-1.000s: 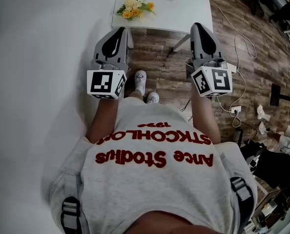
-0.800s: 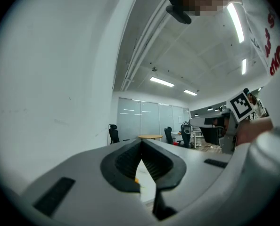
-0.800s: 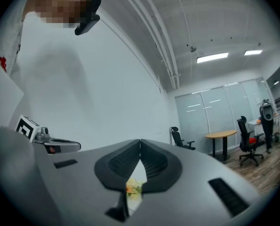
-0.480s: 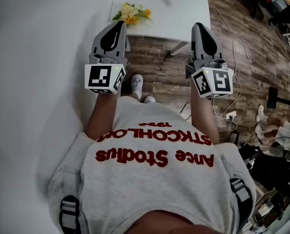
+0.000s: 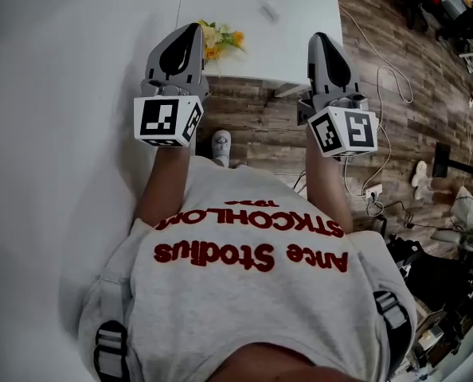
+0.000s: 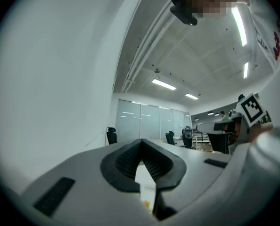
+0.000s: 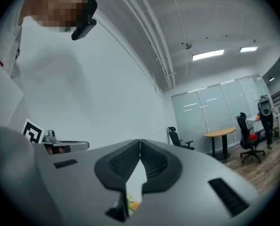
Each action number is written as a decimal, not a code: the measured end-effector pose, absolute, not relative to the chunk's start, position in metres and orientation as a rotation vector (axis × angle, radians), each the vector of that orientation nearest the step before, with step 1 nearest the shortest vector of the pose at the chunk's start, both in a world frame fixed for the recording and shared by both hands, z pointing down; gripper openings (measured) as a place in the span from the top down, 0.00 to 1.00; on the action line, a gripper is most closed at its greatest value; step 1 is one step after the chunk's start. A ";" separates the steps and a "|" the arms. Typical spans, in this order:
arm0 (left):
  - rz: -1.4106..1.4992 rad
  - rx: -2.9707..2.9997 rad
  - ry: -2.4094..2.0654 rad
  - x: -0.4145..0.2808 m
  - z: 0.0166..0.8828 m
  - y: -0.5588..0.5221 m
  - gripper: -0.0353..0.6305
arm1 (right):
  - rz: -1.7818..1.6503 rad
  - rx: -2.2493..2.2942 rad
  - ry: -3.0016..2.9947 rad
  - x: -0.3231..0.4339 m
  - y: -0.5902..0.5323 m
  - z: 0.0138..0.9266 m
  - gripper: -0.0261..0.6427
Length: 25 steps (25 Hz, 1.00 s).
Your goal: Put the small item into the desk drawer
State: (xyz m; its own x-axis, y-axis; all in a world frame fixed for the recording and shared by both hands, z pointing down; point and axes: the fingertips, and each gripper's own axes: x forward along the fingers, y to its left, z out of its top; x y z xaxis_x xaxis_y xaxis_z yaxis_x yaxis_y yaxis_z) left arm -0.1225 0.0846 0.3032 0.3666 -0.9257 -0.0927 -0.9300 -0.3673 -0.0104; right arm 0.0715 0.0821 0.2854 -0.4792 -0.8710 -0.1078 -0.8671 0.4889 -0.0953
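A white desk (image 5: 292,42) stands ahead at the top of the head view, and no drawer shows from here. On its top lies a small grey item (image 5: 267,10), too small to make out. My left gripper (image 5: 190,30) is held in the air in front of the desk's near left corner; its jaws meet at the tip with nothing between them (image 6: 141,143). My right gripper (image 5: 319,38) hovers by the desk's near right corner, shut and empty (image 7: 140,142). Both point forward at chest height.
A bunch of yellow and white flowers (image 5: 223,38) lies at the desk's near left corner, just right of my left gripper. A white wall (image 5: 61,94) fills the left side. Wooden floor (image 5: 396,118) carries cables, a power strip (image 5: 372,190) and clutter at right.
The desk and flowers have drawn nearer and lower in the head view as the person steps forward. Both grippers rose slightly and now overlap the desk's near edge. The jaws stayed shut.
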 end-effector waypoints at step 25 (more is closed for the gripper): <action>0.031 -2.414 1.886 -0.105 0.302 -0.035 0.94 | -0.055 -1.322 2.750 0.098 -0.044 0.297 0.95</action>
State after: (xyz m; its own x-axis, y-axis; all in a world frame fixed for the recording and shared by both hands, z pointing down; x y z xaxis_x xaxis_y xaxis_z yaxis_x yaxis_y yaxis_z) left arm -0.1047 -0.0345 0.3019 0.2433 -0.9678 -0.0638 -0.9694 -0.2405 -0.0492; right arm 0.0981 -0.0440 0.2973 -0.6215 -0.7807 -0.0649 -0.7775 0.6248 -0.0712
